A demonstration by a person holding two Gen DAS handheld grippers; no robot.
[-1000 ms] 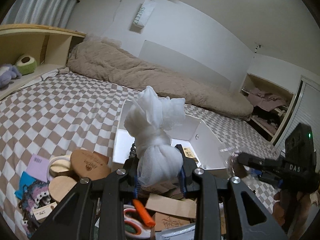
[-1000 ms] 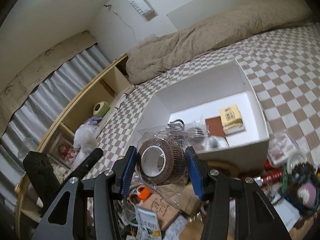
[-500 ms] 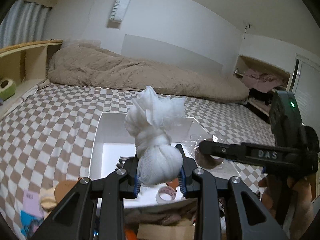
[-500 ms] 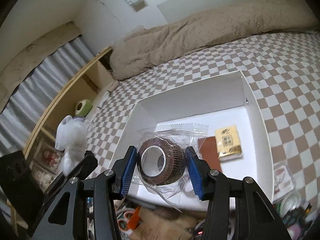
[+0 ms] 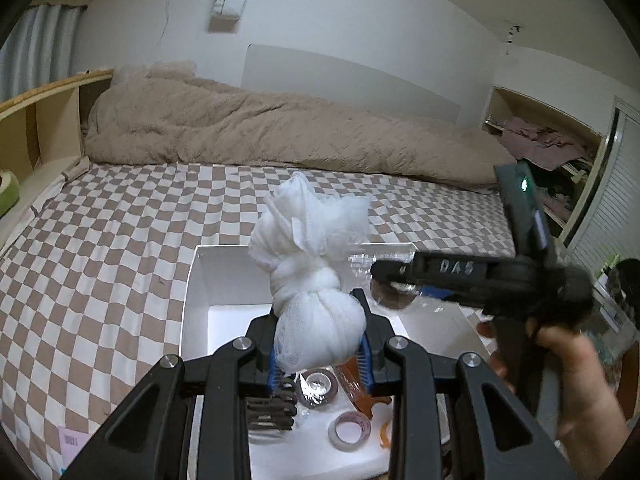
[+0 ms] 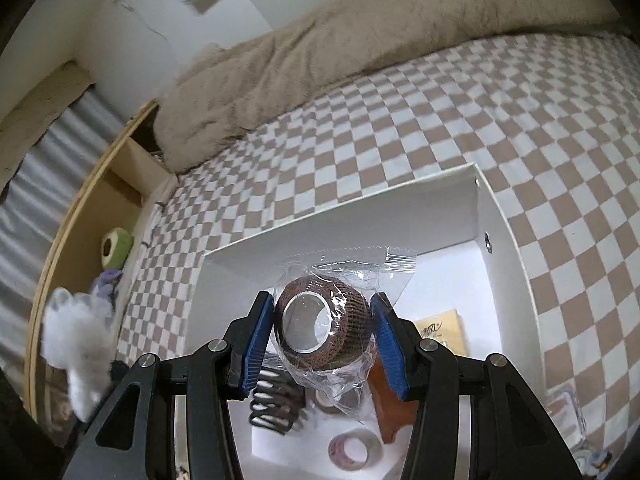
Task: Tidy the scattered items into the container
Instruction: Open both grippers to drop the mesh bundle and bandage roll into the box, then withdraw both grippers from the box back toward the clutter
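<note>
Checkered bedspread (image 6: 460, 112), beige duvet (image 5: 280, 136), white box (image 6: 496, 248).

Left wrist view: rides left gripper (image 5: 320, 344), close above white box (image 5: 192, 304), faces across checkered bed (image 5: 100, 264) toward far wall. Right wrist view: rides right gripper (image 6: 324, 336), tilted steeper into same box (image 6: 492, 216), angled toward wooden shelf (image 6: 72, 208). The 2 views share box interior, bed, beige duvet (image 5: 260, 136); each catches other gripper at frame edge.
</note>
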